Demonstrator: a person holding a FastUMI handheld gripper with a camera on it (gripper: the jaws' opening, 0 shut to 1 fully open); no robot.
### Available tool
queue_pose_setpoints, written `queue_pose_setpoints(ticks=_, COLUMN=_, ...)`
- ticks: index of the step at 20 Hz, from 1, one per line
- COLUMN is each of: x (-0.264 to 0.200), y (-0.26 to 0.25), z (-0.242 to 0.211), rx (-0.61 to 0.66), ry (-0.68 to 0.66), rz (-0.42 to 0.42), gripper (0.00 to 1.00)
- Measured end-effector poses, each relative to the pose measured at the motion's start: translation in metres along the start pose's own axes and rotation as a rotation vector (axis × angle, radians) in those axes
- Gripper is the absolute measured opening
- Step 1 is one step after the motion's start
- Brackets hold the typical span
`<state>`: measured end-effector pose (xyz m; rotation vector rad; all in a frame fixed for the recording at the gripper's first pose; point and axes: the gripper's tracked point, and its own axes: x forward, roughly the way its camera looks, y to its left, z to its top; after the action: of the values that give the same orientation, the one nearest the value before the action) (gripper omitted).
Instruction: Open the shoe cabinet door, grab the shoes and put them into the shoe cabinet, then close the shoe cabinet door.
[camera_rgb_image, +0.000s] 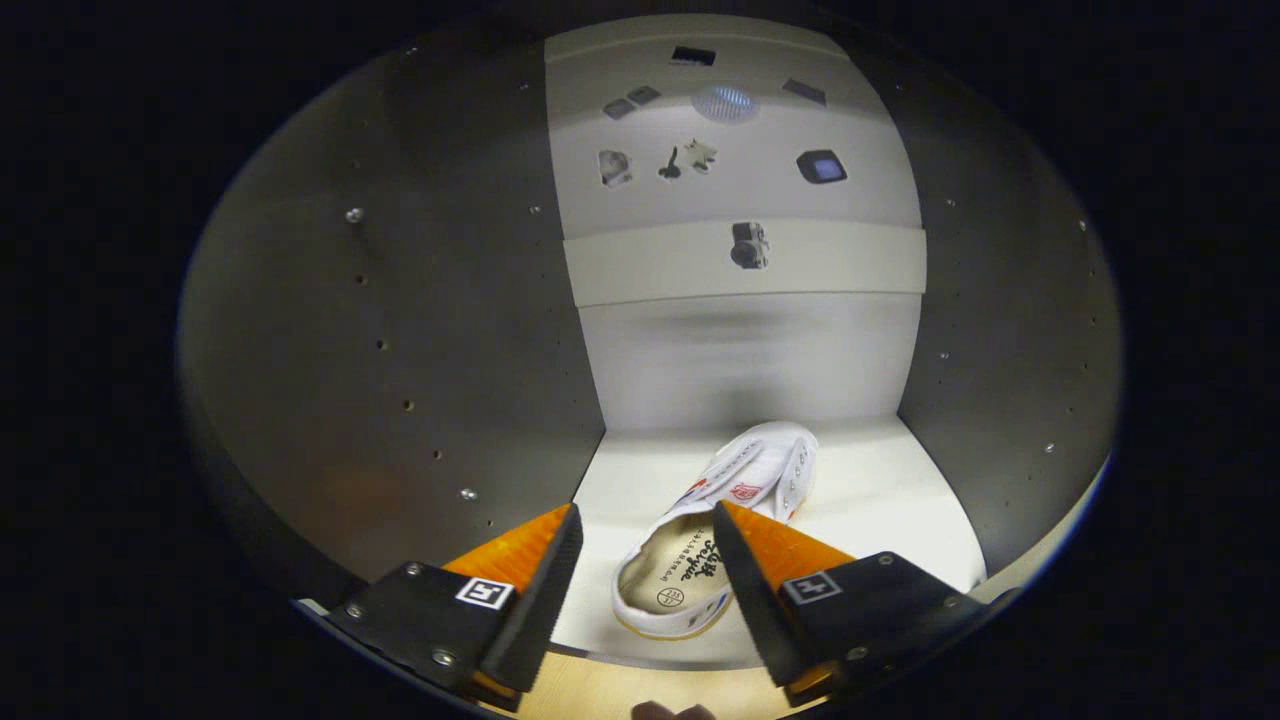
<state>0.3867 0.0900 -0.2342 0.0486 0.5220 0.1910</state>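
Spread apart and gripping nothing, the jaws (645, 530) frame a white shoe (715, 530) lying on the cabinet (400, 330) floor between them; one jaw hides its side. Heel near, its toe points away toward the back wall.

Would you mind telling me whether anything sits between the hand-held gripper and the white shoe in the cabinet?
Nothing visible does. The hand-held gripper is open, and the white shoe lies on the cabinet floor between and just ahead of its fingers. One finger overlaps the shoe's side; contact cannot be told.
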Motion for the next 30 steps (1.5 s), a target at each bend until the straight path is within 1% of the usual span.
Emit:
queue_pose_setpoints(ticks=2, x=-0.022, y=0.005, z=0.001, rx=-0.022, ry=-0.019, rz=-0.007, gripper=0.93)
queue_pose_setpoints(ticks=9, x=-0.13, y=0.026, z=-0.007, rx=-0.073, ry=-0.099, rz=-0.018, gripper=0.93)
queue_pose_setpoints(ticks=15, x=-0.225, y=0.038, z=-0.033, rx=-0.053, ry=-0.117, rz=-0.022, gripper=0.93)
queue_pose_setpoints(ticks=20, x=-0.305, y=0.018, z=-0.049, rx=-0.083, ry=-0.141, rz=-0.07, gripper=0.94)
queue_pose_setpoints(ticks=23, x=-0.349, y=0.0, z=-0.055, rx=-0.059, ry=-0.175, rz=-0.081, gripper=0.94)
queue_pose_setpoints(ticks=25, x=-0.377, y=-0.01, z=-0.062, rx=-0.03, ry=-0.195, rz=-0.067, gripper=0.94)
queue_pose_setpoints(ticks=28, x=-0.412, y=-0.045, z=-0.068, rx=-0.025, ry=-0.224, rz=-0.056, gripper=0.94)
queue_pose_setpoints(ticks=30, x=-0.438, y=-0.076, z=-0.07, rx=0.006, ry=-0.241, rz=-0.055, gripper=0.94)
